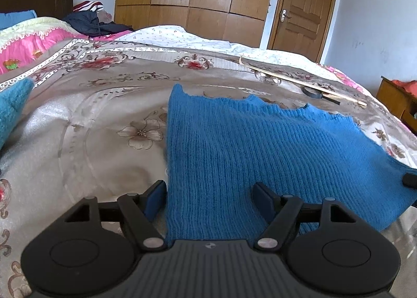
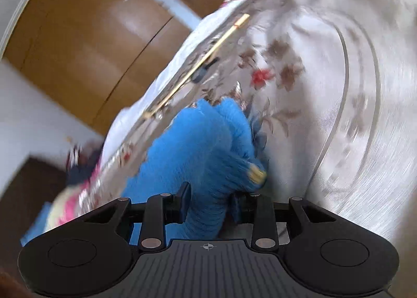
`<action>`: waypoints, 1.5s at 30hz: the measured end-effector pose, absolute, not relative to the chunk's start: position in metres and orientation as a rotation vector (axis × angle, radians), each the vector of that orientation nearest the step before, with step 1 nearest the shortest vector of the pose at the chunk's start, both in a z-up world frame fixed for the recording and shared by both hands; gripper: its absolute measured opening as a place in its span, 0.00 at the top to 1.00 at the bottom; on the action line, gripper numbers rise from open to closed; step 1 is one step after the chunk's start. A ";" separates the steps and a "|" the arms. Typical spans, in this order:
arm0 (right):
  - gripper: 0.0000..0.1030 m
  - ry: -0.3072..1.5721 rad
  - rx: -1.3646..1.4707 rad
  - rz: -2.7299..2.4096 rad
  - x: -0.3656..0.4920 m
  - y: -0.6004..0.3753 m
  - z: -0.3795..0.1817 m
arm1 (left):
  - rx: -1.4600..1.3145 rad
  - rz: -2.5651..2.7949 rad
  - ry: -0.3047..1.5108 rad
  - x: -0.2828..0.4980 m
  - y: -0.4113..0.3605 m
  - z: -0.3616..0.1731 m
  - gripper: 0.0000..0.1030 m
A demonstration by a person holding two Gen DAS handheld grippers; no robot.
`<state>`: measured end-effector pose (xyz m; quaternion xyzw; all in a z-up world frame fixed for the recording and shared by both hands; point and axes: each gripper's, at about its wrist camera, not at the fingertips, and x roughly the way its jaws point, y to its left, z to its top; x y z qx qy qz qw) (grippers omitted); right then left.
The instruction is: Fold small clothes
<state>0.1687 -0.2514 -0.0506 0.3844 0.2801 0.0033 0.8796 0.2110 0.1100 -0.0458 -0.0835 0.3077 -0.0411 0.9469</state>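
On the floral bedspread (image 1: 86, 120) lies the blue knit garment (image 1: 247, 146), spread flat from centre out to 3 o'clock in the left wrist view, its near end running between the pads of the left gripper (image 1: 209, 199). Those jaws stand apart, pads clear of the knit on both sides, so nothing is clamped there. Right gripper (image 2: 209, 201) is closed on a bunched blue fold of what looks like the same garment, the view heavily blurred and tilted. Judged step: mid-fold, right side carrying a corner or sleeve over the body. Next move probably needs that fold laid across the flat part, with the left closing or pressing to anchor it. Ragged far edge sits at 12 o'clock; open bedspread at 9 o'clock gives room. Wooden stick (image 1: 302, 81) and tape roll (image 1: 312, 92) at 1 o'clock lie near the far hem, so keep clear.
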 end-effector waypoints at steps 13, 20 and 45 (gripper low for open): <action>0.54 0.709 0.655 0.202 0.236 -0.304 -0.053 | -0.128 -0.145 0.575 0.213 0.067 -0.020 0.21; 0.56 0.781 0.666 0.381 0.253 -0.313 -0.059 | -0.084 -0.186 0.575 0.222 0.047 -0.023 0.21; 0.83 0.866 0.813 0.350 0.179 -0.341 -0.056 | 0.052 -0.262 0.680 0.185 -0.014 -0.035 0.21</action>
